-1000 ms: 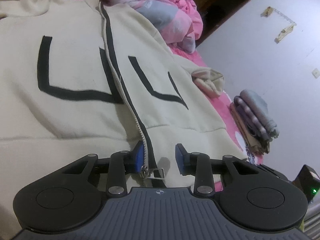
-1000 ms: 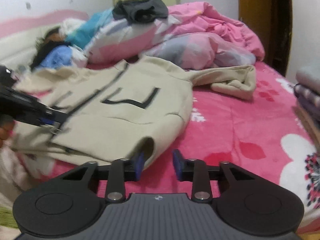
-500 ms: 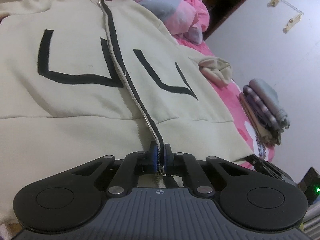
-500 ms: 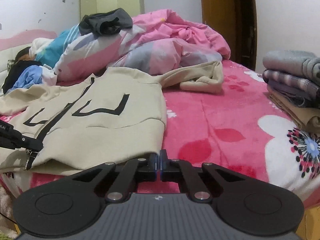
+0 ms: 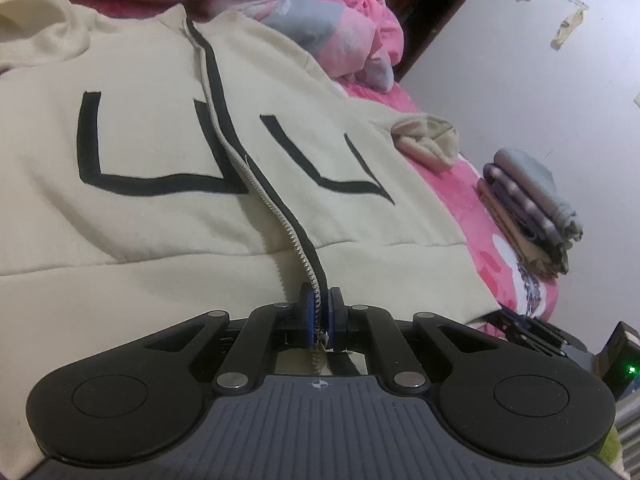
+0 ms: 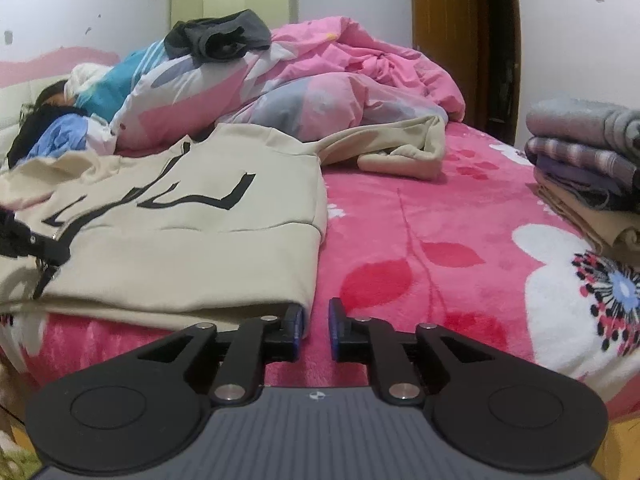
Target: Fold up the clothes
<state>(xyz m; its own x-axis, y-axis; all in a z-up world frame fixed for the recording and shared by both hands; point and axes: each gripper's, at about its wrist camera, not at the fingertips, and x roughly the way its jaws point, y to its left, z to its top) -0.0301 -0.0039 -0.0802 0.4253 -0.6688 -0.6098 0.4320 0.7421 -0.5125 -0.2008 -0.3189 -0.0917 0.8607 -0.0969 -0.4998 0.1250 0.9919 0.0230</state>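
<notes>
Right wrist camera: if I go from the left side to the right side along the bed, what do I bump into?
Left tool clamped on the zipper → cream jacket → right tool at the jacket's corner → bare pink flowered blanket → stack of folded clothes.

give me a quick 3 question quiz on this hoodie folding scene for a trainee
1. True or false: the left gripper is shut on the metal zipper at the hem of the cream zip-up hoodie with black lines.
2. The right gripper is: A) shut on the hoodie's sleeve, B) open at the hoodie's hem corner, C) holding the dark garment on the quilt.
3. Fill in: the stack of folded grey and striped clothes lies on the ____ floral blanket.

Key: 1 true; 2 B; 3 pink.
</notes>
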